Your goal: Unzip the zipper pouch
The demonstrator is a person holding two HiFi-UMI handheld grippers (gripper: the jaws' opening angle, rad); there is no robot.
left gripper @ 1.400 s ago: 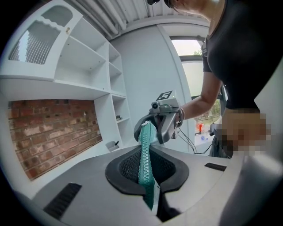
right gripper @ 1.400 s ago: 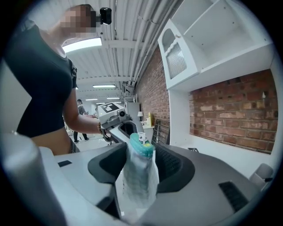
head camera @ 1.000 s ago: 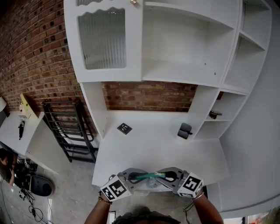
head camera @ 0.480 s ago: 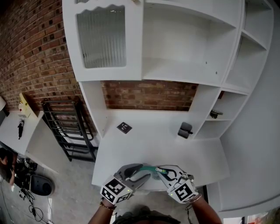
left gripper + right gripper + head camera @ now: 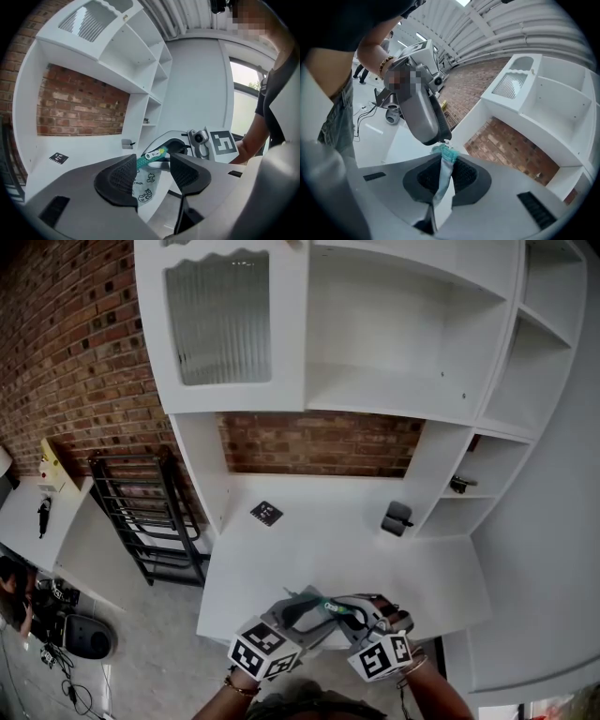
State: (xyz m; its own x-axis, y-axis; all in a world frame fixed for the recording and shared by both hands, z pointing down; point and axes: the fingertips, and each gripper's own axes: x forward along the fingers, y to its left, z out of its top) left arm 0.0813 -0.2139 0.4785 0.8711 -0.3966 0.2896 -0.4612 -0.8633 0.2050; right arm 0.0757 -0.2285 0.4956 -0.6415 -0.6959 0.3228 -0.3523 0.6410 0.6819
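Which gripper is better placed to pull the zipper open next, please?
Left. The right gripper is shut on the pouch, anchoring it. The left gripper, whose jaws have just been opening, stands open with the teal zipper between them, ungripped.

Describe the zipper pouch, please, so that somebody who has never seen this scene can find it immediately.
Start at the white desk under the white shelf unit on the brick wall; over its front edge the right gripper is shut on a pouch. It is pale fabric with little cartoon prints and a teal zipper band; nothing else on the desk is soft or teal.
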